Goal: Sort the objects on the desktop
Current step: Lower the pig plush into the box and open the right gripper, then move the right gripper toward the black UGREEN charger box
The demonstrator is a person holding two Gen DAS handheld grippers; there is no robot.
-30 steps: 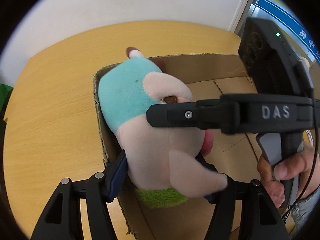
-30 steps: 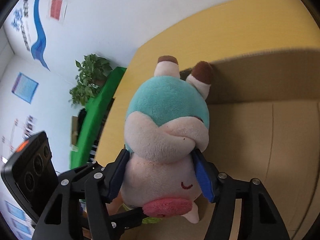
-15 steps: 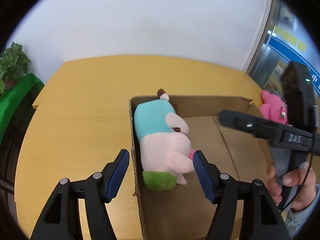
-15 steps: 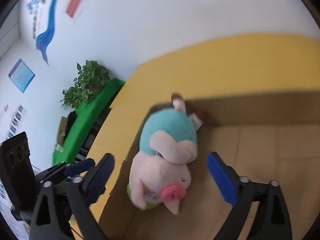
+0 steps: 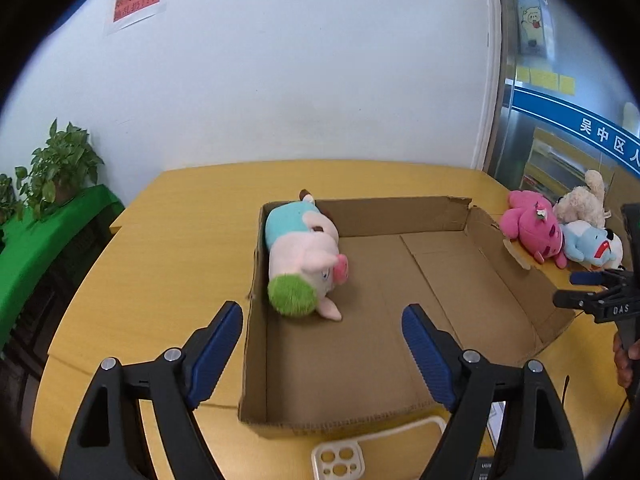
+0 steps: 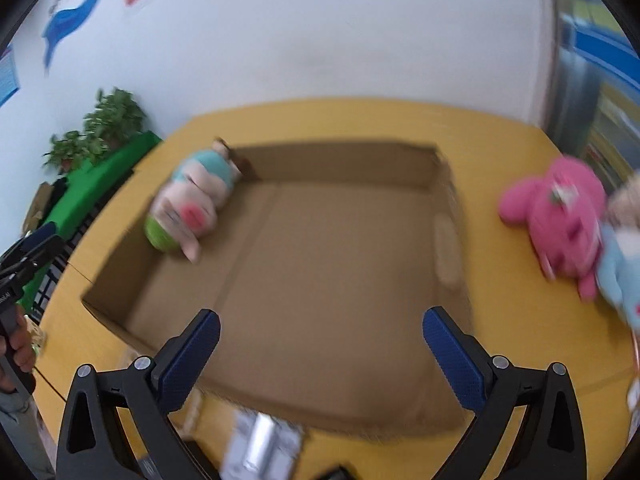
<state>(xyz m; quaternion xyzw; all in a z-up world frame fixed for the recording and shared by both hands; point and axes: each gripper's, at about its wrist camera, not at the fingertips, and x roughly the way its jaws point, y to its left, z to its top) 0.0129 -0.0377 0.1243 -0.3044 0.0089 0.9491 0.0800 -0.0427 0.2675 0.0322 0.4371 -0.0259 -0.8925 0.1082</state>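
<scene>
A plush pig (image 5: 304, 256) with a teal back, pink snout and green end lies inside the open cardboard box (image 5: 432, 208), against its left wall; it also shows in the right wrist view (image 6: 192, 208), blurred. My left gripper (image 5: 322, 344) is open and empty above the box's near left part. My right gripper (image 6: 320, 344) is open and empty over the box's (image 6: 340, 160) near edge, and it shows at the right edge of the left wrist view (image 5: 588, 292). A pink plush (image 5: 532, 232), a cream plush (image 5: 584, 204) and a light blue plush (image 5: 592, 244) lie right of the box.
The box stands on a yellow wooden table (image 5: 160, 264). A white perforated plastic piece (image 5: 340, 460) lies at the table's near edge. A potted plant (image 5: 60, 164) on a green cloth stands beyond the table's left side. A white wall is behind.
Both grippers let go of the plush pig, opened, and pulled back and up. The pig now lies in the box. The right wrist view has swung right toward the other plush toys.
</scene>
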